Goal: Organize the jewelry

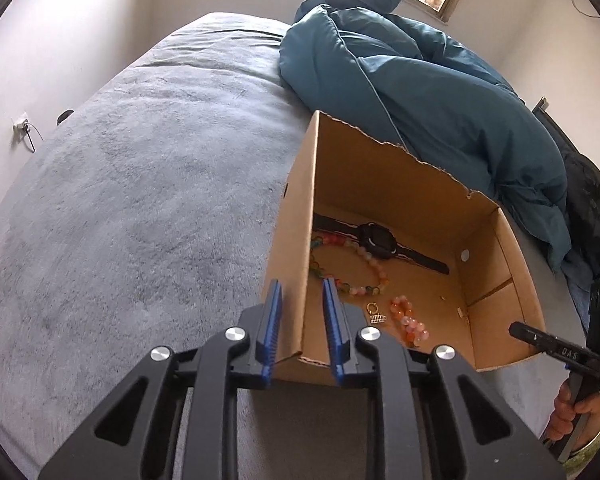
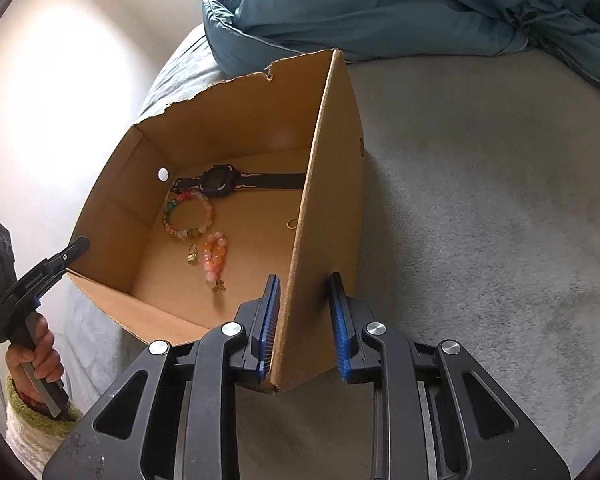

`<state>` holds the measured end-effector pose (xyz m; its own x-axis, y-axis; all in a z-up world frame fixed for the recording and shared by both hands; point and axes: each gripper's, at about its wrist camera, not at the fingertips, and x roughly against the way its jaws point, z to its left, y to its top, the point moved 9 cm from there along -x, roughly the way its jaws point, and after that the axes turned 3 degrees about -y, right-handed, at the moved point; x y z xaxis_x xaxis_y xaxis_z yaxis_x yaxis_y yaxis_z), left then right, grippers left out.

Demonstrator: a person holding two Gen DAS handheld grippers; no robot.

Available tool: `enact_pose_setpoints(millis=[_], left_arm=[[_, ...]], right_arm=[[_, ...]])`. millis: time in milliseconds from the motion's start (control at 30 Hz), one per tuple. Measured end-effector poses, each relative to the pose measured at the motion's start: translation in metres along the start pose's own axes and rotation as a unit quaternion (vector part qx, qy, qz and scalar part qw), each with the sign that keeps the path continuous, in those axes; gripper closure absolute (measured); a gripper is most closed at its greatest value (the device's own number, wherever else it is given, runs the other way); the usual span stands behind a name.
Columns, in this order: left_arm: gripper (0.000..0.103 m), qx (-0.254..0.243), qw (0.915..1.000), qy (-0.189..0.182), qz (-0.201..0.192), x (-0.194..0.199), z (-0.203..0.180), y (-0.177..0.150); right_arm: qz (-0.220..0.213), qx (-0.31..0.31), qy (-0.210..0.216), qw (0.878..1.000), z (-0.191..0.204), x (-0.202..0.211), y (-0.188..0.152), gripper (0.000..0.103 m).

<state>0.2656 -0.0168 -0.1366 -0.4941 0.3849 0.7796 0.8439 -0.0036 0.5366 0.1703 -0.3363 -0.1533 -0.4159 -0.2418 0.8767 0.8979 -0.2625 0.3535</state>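
An open cardboard box [image 1: 380, 176] [image 2: 236, 120] stands on a grey bed. Inside lie a black watch [image 1: 376, 240] [image 2: 220, 181], a multicoloured bead bracelet [image 1: 374, 266] [image 2: 188, 216], an orange-pink bead bracelet [image 1: 408, 320] [image 2: 214, 256], small gold charms [image 1: 376, 314] [image 2: 192, 256] and a gold ring [image 2: 292, 223]. My left gripper [image 1: 302, 284] straddles the box's left wall, one finger on each side, with a gap to the wall. My right gripper [image 2: 304, 280] straddles the opposite wall [image 2: 320, 240] the same way. Both hold nothing else.
The grey fleece bed cover [image 1: 140, 200] [image 2: 480, 200] spreads around the box. A crumpled teal duvet [image 1: 420, 80] [image 2: 380, 8] lies behind it. A wall socket [image 1: 22, 122] sits on the left wall. Each view shows the other hand-held gripper at its edge.
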Motion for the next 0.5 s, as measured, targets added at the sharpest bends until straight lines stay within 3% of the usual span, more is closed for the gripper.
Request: enact_pose_setpoints(millis=[500], left_arm=[[0.082,0.024,0.9996,-0.002,-0.013,0.054,-0.016,-0.067]], right_arm=[[0.002,0.018,-0.016,1.0,-0.001,0.02,-0.033,0.08]])
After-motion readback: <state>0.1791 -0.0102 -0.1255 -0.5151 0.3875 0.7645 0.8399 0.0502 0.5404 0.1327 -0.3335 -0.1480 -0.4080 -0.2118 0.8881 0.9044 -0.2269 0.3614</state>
